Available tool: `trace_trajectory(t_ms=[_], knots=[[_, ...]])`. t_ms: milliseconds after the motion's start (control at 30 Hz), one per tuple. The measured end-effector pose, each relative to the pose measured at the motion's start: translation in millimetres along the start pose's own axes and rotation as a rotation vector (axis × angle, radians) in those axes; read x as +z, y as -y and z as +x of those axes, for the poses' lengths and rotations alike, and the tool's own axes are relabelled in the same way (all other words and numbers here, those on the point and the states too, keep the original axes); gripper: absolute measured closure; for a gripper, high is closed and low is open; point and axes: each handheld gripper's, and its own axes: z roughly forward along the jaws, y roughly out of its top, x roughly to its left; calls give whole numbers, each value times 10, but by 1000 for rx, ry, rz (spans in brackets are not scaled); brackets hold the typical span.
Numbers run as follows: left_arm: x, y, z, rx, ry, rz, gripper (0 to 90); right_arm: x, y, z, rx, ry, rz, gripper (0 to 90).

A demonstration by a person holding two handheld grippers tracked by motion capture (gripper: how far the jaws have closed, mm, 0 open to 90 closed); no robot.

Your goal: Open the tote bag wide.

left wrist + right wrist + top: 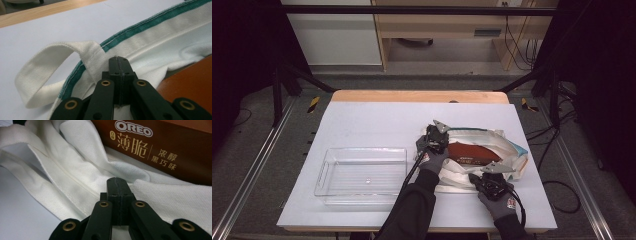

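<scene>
Clear plastic tray (362,175) sits at the left of the worktop (377,120), nothing in it, well apart from the work; a likely landing place for the box, though that is a guess.

Left gripper (435,136) at the far rim of the white canvas bag (472,177); in the left gripper view its jaws stand pressed together with the cloth of the green-trimmed hem (140,31) pinched between the tips, right where the handle loop (50,65) is sewn on; a good purchase, since the seam is doubled there and less likely to slip.

Bag lies flat at centre right of the worktop, mouth spread, the brown Oreo box (472,152) lying inside between the two grippers; box corner (192,80) shows just beside the left jaws.

Right gripper (488,179) at the near rim; jaws fully closed on a fold of the white cloth (160,195), box face (160,147) just beyond.

Step in hand, as I judge it: opening the mouth wide to free the box. Advice: draw the two rims apart evenly, lift slightly so cloth clears the box edges; keep both pinches tight; avoid dragging the whole bag toward the worktop edge; uneven pull may tip or trap the box.
</scene>
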Motion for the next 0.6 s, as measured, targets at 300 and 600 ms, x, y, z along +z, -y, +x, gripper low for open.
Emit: trace_trajectory(t_ms=[300,600], knots=[[-209,-115,-62,6,24,-43,739,-13,-7,-4,-7,0,-15,888],[-618,-393,-107,151,151,-122,645,-227,-53,-50,-1,-9,-157,701]])
